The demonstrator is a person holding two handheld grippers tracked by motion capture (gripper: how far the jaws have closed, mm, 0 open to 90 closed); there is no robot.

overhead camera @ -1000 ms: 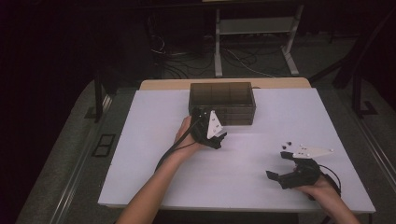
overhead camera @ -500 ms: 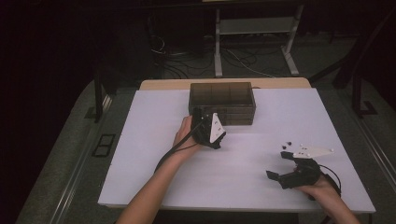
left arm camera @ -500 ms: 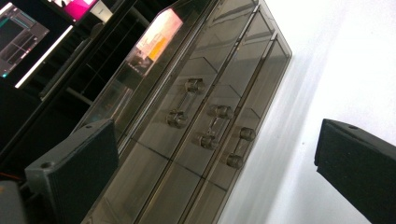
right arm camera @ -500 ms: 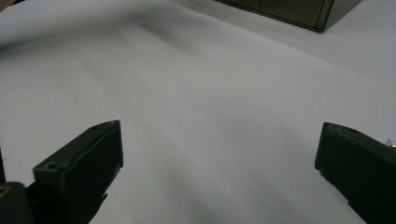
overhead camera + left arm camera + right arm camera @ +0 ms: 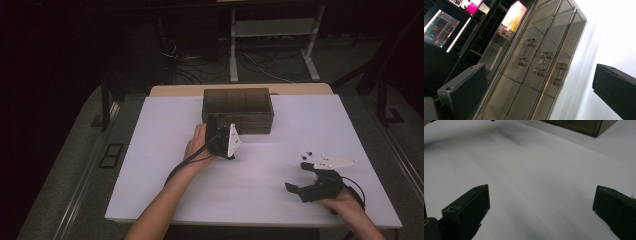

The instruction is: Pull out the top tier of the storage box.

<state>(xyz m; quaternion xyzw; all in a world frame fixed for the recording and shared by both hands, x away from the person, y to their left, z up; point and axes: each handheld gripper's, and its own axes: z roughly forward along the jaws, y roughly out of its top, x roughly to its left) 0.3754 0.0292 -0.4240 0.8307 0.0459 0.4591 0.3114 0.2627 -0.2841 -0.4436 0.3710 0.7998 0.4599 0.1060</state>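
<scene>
A dim room with cables and a metal stand on the floor lies behind a table (image 5: 150, 165) covered in smooth white sheet. Toward the table's far edge, near the middle, stands a smoky translucent plastic drawer box (image 5: 238, 110), rectangular, with hard straight edges.

The left gripper (image 5: 223, 142) is held just in front of the box's front face, near its left part. In the left gripper view its black, rough-padded jaws stand wide apart, and the drawer fronts (image 5: 536, 67) appear tilted between them, close ahead but not touched. Three drawers show, each with a clear bar handle (image 5: 543, 63) on two round posts; the handles sit between the jaws, nearer the left one.

The right gripper (image 5: 312, 186) rests low at the table's near right, well apart from the box. Its jaws are also spread wide with nothing between them, and in the right gripper view bare white surface stretches ahead, with a corner of the box (image 5: 584, 126) far off at the top.

Broad open sheet lies between the two grippers and left of the box; the right hand (image 5: 345, 202) is close to the near edge.
</scene>
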